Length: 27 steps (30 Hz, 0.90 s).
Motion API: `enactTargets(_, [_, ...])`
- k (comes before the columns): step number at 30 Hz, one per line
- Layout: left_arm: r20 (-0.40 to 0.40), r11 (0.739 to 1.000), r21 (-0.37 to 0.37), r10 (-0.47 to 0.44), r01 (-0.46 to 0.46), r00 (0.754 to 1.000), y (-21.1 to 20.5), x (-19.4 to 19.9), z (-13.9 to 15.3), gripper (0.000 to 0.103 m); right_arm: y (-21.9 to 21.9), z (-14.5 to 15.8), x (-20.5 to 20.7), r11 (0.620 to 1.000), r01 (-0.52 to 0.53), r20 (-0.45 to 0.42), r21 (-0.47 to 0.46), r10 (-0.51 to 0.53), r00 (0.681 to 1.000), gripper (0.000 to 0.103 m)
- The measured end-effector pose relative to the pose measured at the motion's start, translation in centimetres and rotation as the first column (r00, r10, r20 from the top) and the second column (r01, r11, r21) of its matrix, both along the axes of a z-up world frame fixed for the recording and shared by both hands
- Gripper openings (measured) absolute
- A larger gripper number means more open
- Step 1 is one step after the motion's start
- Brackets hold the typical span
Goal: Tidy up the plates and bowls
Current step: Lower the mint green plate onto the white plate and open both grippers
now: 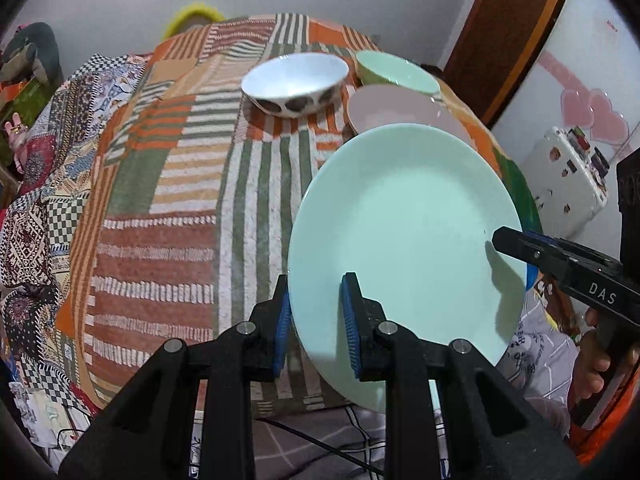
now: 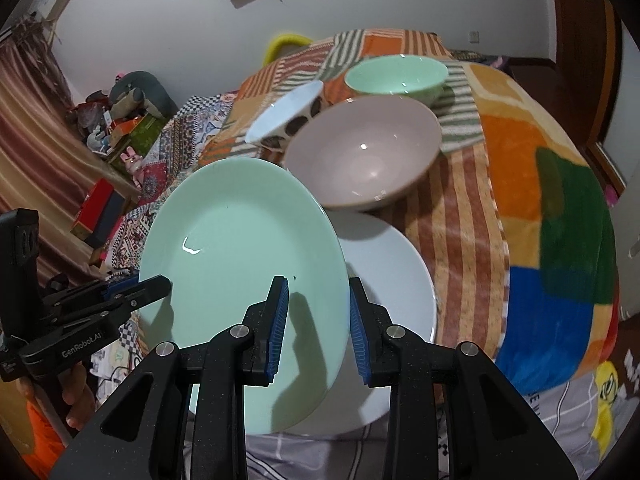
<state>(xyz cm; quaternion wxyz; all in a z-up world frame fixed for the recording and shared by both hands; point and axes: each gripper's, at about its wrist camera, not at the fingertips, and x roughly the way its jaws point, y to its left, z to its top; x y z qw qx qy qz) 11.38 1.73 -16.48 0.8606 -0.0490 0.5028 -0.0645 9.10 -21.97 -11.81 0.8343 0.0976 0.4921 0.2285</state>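
A mint green plate (image 1: 404, 240) is held tilted above the table between both grippers; it also shows in the right wrist view (image 2: 240, 264). My left gripper (image 1: 316, 324) straddles its left rim with blue pads either side. My right gripper (image 2: 318, 328) straddles its right rim, jaws apart; it shows in the left wrist view (image 1: 516, 240). A white plate (image 2: 392, 280) lies on the table under the green one. Behind it stand a beige bowl (image 2: 360, 156), a green bowl (image 2: 396, 74) and a white bowl with dark spots (image 1: 296, 82).
The table wears a striped patchwork cloth (image 1: 192, 184) of orange, green and white. A dark wooden door (image 1: 508, 36) stands at the back right. Clutter and soft toys (image 2: 128, 100) lie at the far left beside a curtain.
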Motion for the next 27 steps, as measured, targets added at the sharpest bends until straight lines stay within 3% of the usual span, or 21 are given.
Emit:
enactTargets(13, [-0.093, 0.999, -0.005, -0.045, 0.045, 0.995, -1.8, 1.0, -2.9, 0.023, -1.6, -1.9, -0.2, 0.999, 0.026, -0.059, -0.035, -0.028, 0.998, 0.028])
enactTargets(27, [-0.143, 0.999, -0.016, -0.047, 0.045, 0.989, -1.9, 2.2, -4.5, 0.024, -2.1, -2.9, 0.1, 0.999, 0.031, -0.096, -0.037, -0.035, 0.995, 0.028])
